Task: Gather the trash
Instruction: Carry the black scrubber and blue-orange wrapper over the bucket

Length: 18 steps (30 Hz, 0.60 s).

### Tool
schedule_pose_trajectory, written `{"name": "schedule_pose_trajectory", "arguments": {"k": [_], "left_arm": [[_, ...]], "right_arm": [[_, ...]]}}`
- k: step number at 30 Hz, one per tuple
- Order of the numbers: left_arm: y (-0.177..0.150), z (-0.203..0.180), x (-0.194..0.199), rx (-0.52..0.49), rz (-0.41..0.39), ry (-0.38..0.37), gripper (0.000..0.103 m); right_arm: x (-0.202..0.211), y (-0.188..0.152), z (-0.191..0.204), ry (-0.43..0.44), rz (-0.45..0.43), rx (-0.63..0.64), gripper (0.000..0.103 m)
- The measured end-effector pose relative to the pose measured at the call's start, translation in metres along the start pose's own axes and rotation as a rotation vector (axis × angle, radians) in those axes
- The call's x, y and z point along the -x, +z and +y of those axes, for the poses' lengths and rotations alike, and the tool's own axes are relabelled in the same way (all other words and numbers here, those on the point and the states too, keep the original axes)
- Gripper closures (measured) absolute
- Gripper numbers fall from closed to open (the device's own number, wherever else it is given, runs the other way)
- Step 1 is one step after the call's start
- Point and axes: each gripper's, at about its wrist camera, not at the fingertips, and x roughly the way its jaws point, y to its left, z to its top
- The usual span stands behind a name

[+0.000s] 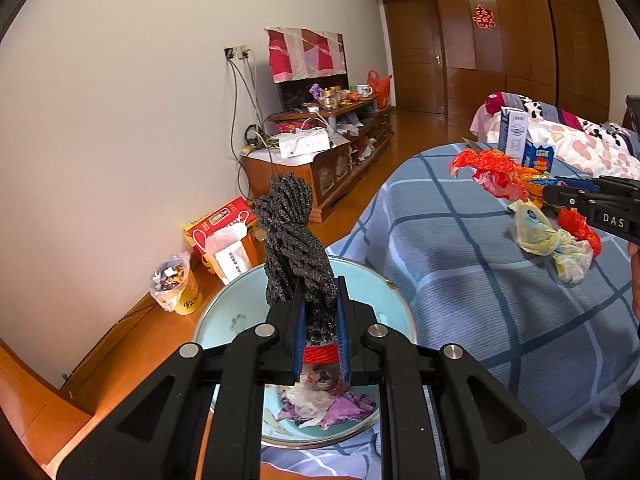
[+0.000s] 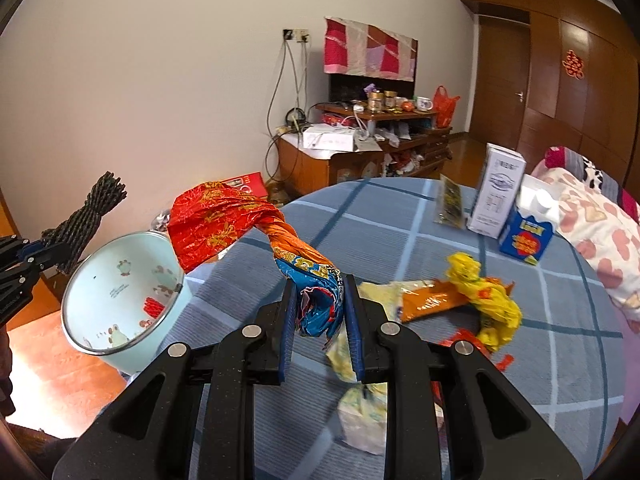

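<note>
Collection step under way, judged from both views: two pieces of trash lifted and being carried toward the light-blue enamel basin (image 2: 120, 292) resting at the edge of the checked blue surface (image 1: 480, 280).

Left gripper (image 1: 320, 312): fingers (image 1: 298, 320) narrowed to a slim gap, pinching the lower part of a black knotted net bundle (image 1: 292, 240) and holding it upright directly above the basin (image 1: 224, 320). Red mesh and crumpled white and purple wrappers already lying in the basin, beneath the fingers.

Right gripper (image 2: 320, 308): fingers (image 2: 289, 312) partly closed, clamping the blue end of a twisted foil wrapper (image 2: 224, 224), its red-orange end arching up toward the basin rim without, apparently, touching it.

Remaining on the surface: a yellow crumpled bag (image 2: 484, 300) lying on an orange packet (image 2: 436, 300), a pale plastic bag (image 2: 360, 420) below the right gripper, red scraps, plus a white carton (image 2: 498, 196) and a blue carton (image 2: 526, 240) standing near the far edge.

Next move, as a judgement: spreading the left fingers to drop the net bundle, then swinging the foil wrapper over the rim before releasing. Care called for with the wrapper's long loose end, likely to drape outside the basin.
</note>
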Motion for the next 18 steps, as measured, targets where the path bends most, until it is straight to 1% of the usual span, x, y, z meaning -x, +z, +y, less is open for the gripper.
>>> {"name": "schedule_pose_trajectory", "arguments": {"k": [18], "left_arm": [[-0.008, 0.032, 0.002, 0.042, 0.009, 0.055, 0.090]], "right_arm": [[-0.022, 0.016, 0.044, 0.054, 0.009, 0.072, 0.079]]}}
